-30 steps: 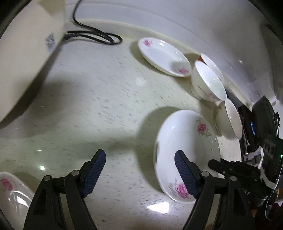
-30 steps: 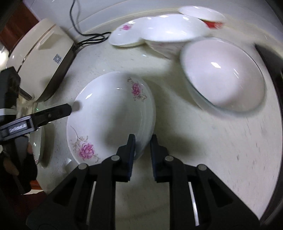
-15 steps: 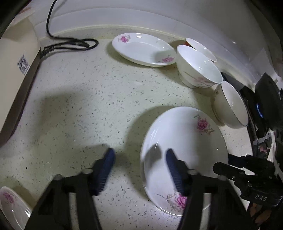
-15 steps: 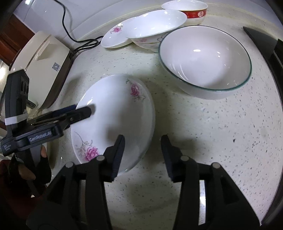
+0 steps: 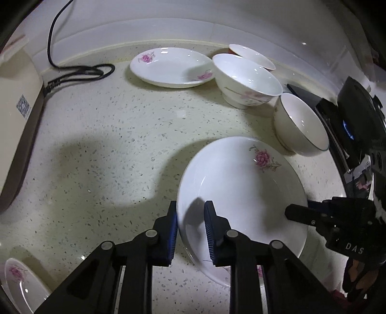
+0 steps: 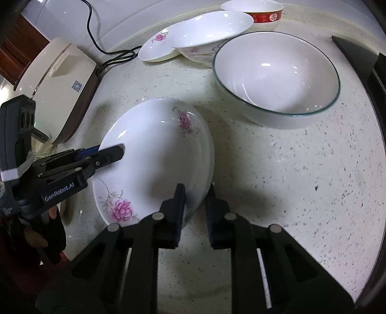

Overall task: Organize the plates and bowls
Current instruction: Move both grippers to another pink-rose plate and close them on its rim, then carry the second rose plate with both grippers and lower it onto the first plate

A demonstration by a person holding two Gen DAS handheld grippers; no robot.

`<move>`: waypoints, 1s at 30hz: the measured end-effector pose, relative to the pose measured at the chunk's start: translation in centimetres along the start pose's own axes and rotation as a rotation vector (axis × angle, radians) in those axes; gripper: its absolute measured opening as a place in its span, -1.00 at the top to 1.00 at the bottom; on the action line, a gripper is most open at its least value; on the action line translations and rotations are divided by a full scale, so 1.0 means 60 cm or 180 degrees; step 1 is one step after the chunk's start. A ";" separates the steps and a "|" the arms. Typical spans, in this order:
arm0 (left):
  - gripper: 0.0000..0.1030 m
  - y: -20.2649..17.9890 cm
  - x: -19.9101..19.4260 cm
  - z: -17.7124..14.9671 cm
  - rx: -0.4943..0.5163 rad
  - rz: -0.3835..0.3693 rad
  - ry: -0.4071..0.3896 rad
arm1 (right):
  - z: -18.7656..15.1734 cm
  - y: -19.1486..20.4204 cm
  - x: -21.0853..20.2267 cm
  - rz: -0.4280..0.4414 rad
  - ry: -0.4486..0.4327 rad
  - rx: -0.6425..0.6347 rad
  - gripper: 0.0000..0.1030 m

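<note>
A white plate with pink flowers (image 5: 241, 190) (image 6: 154, 164) lies on the speckled counter between both grippers. My left gripper (image 5: 190, 224) is shut on its left rim; it also shows in the right wrist view (image 6: 106, 153). My right gripper (image 6: 195, 205) is shut on the plate's opposite rim and appears in the left wrist view (image 5: 299, 215). A second flowered plate (image 5: 171, 66) lies at the back. A flowered bowl (image 5: 246, 79), a green-rimmed bowl (image 6: 277, 77) and a red-banded bowl (image 6: 253, 9) stand behind.
A beige appliance (image 6: 55, 84) with a black cord (image 5: 79, 72) stands at the left. Another flowered dish (image 5: 19, 282) lies at the bottom left edge. A black stovetop (image 6: 361, 60) borders the counter on the right.
Both grippers have closed on the flowered plate's opposite rims. The left gripper moved right to the plate; the right one had opened briefly half a second ago.
</note>
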State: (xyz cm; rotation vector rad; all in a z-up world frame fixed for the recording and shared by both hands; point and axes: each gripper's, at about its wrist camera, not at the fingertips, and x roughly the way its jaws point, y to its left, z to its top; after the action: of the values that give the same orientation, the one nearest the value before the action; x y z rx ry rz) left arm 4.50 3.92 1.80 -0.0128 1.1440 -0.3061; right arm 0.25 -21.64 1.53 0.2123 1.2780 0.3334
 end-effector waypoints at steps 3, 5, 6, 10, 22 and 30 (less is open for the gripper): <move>0.57 -0.002 -0.004 0.000 0.0007 0.0015 -0.0013 | -0.002 -0.002 -0.002 0.0022 0.0012 0.0008 0.62; 0.57 -0.007 -0.004 -0.001 -0.0002 0.0031 -0.0027 | -0.005 -0.001 -0.005 0.0028 0.0010 -0.0004 0.62; 0.57 -0.005 -0.009 -0.003 -0.0005 0.0034 -0.0034 | -0.006 0.000 -0.006 0.0034 0.0005 -0.0011 0.62; 0.57 -0.009 -0.025 -0.011 -0.0009 0.0056 -0.0091 | -0.008 0.000 -0.014 0.0066 -0.0042 -0.0036 0.62; 0.57 -0.004 -0.058 -0.032 -0.0060 0.0170 -0.0207 | -0.014 0.023 -0.022 0.0161 -0.0068 -0.0171 0.62; 0.57 0.017 -0.086 -0.055 -0.0151 0.0298 -0.0275 | -0.018 0.057 -0.013 0.0240 -0.0028 -0.0320 0.62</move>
State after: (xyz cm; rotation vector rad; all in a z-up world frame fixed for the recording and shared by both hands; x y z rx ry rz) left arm -0.18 6.66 4.85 -0.0139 1.0625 -0.1934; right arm -1.40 -18.76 3.06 0.1763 1.2431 0.4598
